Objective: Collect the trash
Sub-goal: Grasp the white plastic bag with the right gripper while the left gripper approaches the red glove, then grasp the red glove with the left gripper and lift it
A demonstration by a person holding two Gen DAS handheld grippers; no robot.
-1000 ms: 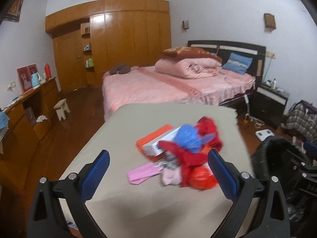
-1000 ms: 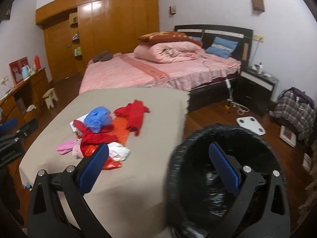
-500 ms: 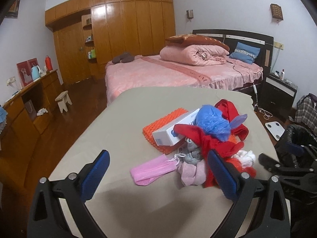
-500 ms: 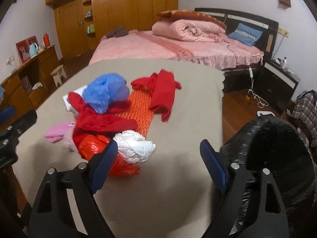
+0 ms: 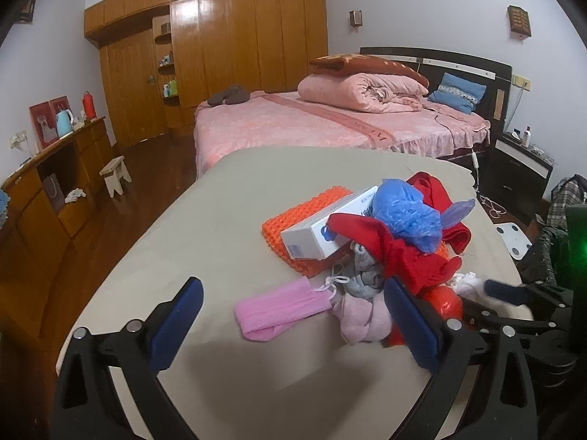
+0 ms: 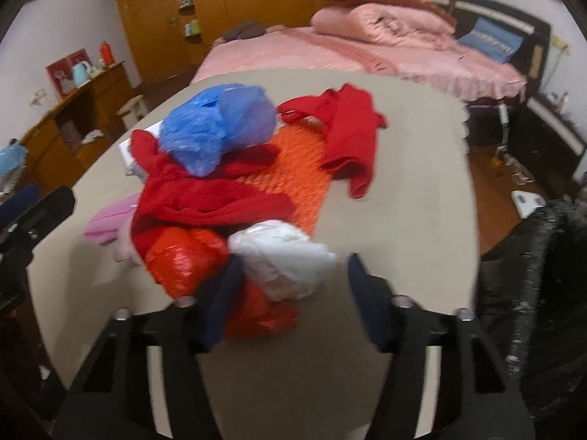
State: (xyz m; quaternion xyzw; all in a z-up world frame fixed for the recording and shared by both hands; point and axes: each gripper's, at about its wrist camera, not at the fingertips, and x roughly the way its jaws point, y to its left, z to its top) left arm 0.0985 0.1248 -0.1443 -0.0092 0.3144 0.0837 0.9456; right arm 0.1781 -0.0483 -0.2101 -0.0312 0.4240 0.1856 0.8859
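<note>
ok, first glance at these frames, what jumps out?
The bright pile on the beige table: a blue bag on top of red cloth, over an orange mat. The right gripper, jaws just closing, straddles a white bag at the near edge. A pink bed fills the background.

my left wrist camera looks down across the beige table (image 5: 205, 220) toward the bed (image 5: 293, 124). my right wrist camera tilts steeper, sits closer, somewhat blurred. both share the clutter pile, including the blue bag (image 5: 403, 212) (image 6: 220, 124).
</note>
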